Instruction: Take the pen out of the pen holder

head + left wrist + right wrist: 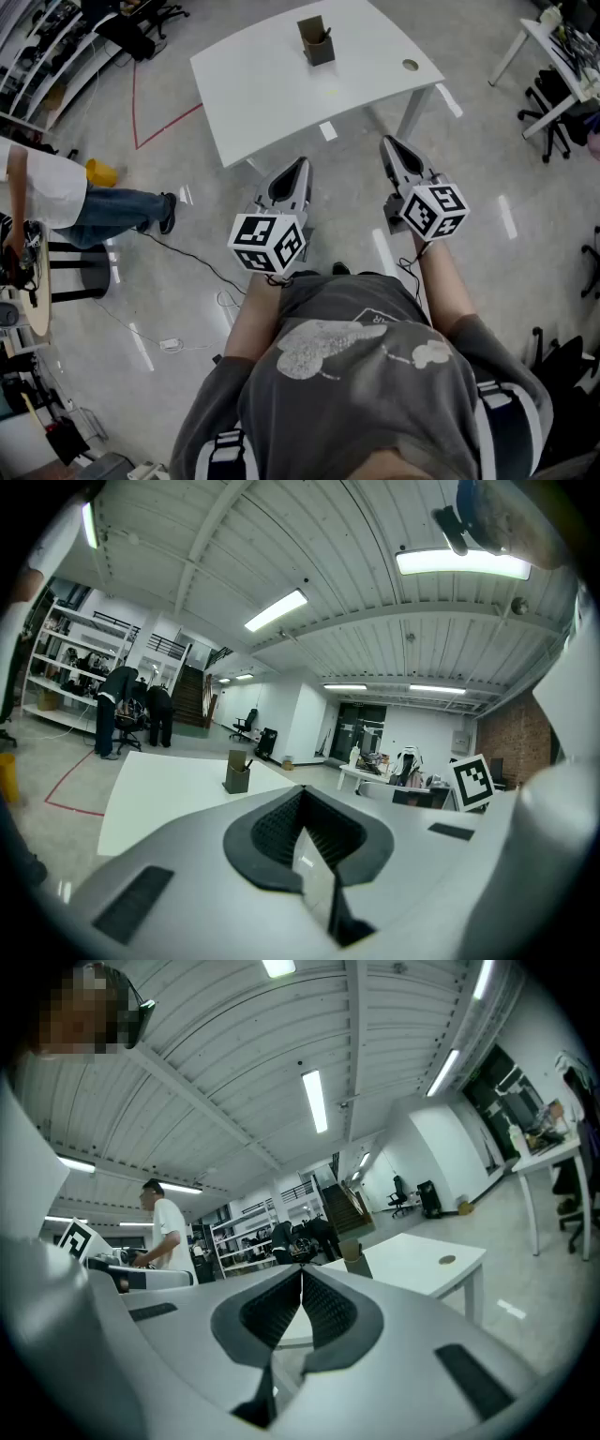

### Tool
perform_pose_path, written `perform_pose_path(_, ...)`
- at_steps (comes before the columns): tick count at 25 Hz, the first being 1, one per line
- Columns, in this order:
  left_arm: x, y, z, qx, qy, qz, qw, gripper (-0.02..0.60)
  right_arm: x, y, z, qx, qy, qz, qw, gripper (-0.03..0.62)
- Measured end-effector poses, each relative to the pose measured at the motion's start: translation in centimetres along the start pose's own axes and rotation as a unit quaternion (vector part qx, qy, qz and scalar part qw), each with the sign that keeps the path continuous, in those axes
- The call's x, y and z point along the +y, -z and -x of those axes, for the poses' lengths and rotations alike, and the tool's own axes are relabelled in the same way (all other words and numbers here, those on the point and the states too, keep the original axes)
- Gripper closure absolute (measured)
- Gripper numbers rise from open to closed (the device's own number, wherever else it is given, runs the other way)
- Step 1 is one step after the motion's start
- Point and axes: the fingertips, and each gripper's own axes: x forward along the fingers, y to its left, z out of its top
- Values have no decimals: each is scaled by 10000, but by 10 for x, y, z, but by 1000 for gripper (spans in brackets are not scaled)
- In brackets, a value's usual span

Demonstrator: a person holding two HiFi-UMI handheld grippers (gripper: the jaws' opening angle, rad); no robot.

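A dark square pen holder point(317, 42) stands on the far part of a white table point(281, 84), with a dark pen point(326, 35) leaning in it. My left gripper point(302, 165) and right gripper point(387, 143) are held side by side above the floor, short of the table's near edge and pointing toward it. Both are shut, with nothing between the jaws. In the left gripper view the pen holder point(237, 773) shows well beyond the closed left gripper point(302, 791). In the right gripper view the pen holder point(354, 1258) peeks just right of the closed right gripper point(302, 1272).
A person in a white shirt point(42, 187) stands at a small round table at the left. A yellow object point(98, 172) and a cable point(187, 262) lie on the floor. Office chairs point(548, 112) and another desk point(562, 42) are at the right. The white table has a grommet hole point(410, 66).
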Motion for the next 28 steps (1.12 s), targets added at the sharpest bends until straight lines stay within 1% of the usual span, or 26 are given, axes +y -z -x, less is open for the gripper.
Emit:
perform_pose_path(4, 9, -5, -11, -31, -18, 0, 10000, 574, -10, -4, -10, -58, 41, -45, 10000, 588)
perform_pose_path(9, 22, -3, -24, 7, -58, 57, 10000, 574, -22, -2, -19, -9, 145, -83, 9999, 588)
perform_pose_path(17, 46, -10, -69, 32, 199, 1, 9998, 574, -51, -3, -41, -13, 507, -106, 9987, 588)
perform_pose_path(20, 62, -17, -90, 52, 323, -18, 9995, 574, -61, -6, -61, -33, 633, -138, 9979, 587)
perform_pose_path(28, 114, -37, -148, 119, 637, 60, 9979, 574, -77, -32, -135, -97, 862, 22, 9962, 587)
